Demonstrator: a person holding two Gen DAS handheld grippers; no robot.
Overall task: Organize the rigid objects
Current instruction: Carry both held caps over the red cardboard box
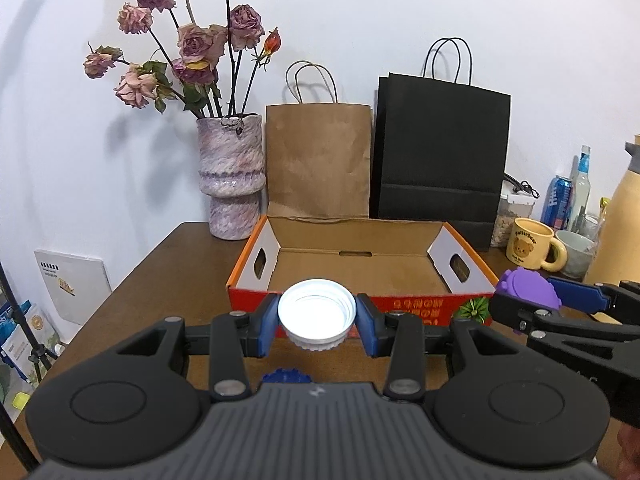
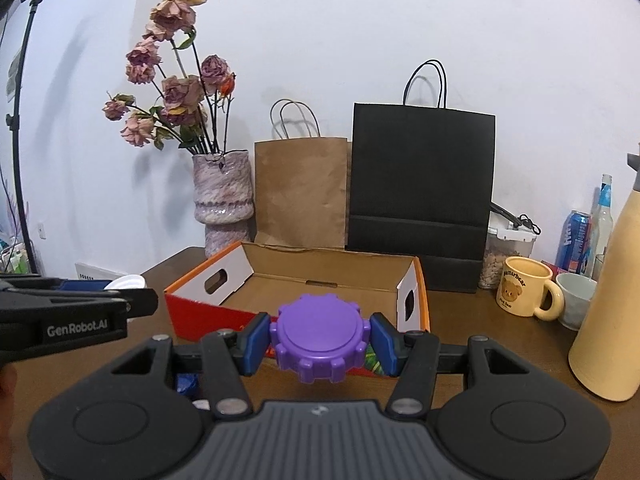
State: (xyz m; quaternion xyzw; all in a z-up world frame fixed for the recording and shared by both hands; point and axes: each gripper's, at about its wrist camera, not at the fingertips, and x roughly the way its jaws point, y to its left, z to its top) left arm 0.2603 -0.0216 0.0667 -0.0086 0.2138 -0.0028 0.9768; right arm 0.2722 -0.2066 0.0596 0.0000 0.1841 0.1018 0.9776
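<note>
My left gripper (image 1: 317,322) is shut on a white screw cap (image 1: 317,312), held hollow side up just before the near wall of an open cardboard box (image 1: 352,270) with orange-red sides. My right gripper (image 2: 319,340) is shut on a purple notched lid (image 2: 319,338), also in front of the box (image 2: 320,280). In the left wrist view the right gripper and its purple lid (image 1: 528,284) sit at the right, beside the box's near right corner. The right wrist view catches the left gripper's side and the white cap (image 2: 126,282) at the left. A blue notched lid (image 1: 286,376) lies on the table under my left gripper.
Behind the box stand a marbled vase of dried roses (image 1: 232,176), a brown paper bag (image 1: 318,160) and a black paper bag (image 1: 440,152). At the right are a yellow bear mug (image 2: 524,292), a grey cup (image 2: 578,300), a cream jug (image 2: 612,304), a can and a bottle.
</note>
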